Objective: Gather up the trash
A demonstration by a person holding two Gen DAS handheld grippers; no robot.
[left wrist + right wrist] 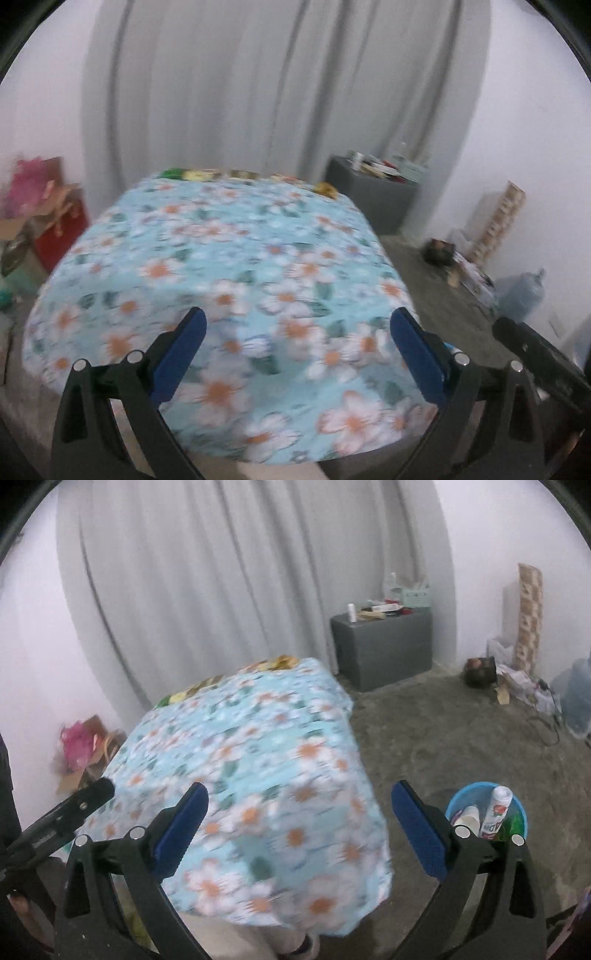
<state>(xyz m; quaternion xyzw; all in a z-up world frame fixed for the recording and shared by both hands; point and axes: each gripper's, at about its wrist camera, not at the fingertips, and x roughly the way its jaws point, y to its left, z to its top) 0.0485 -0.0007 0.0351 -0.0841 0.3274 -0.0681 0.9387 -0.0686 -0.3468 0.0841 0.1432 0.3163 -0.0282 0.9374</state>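
Left hand-held gripper (pixel 298 345): jaws spread wide with nothing between the blue pads; it hangs above the near end of the floral-covered surface (pixel 207 258).
Right hand-held gripper (pixel 300 823): likewise wide and empty, aimed over the near corner of the same cloth, with the floor to its right.
Trash basket (pixel 452 805): a blue basket on the floor just right of the surface, partly behind the right finger; it already holds a white spray can (pixel 496 812), a white cup-like item and something green.
Trash left on the surface: none that I can make out on the cloth, which is blurred; a few coloured items (pixel 207 174) sit along the far edge, too smeared to name.
Risk, blur: both views are soft, so picking a target now could mean closing on cloth instead of trash.
Risk, cloth: the cover drapes loosely, and a low pass with open pads could snag and drag it.
Risk, basket: it stands close to the right finger and looks light; a sideways swing could tip it and spill what is collected.
Risk, collision: each hand-held gripper shows at the edge of the other's view, so crossing paths could knock them together.
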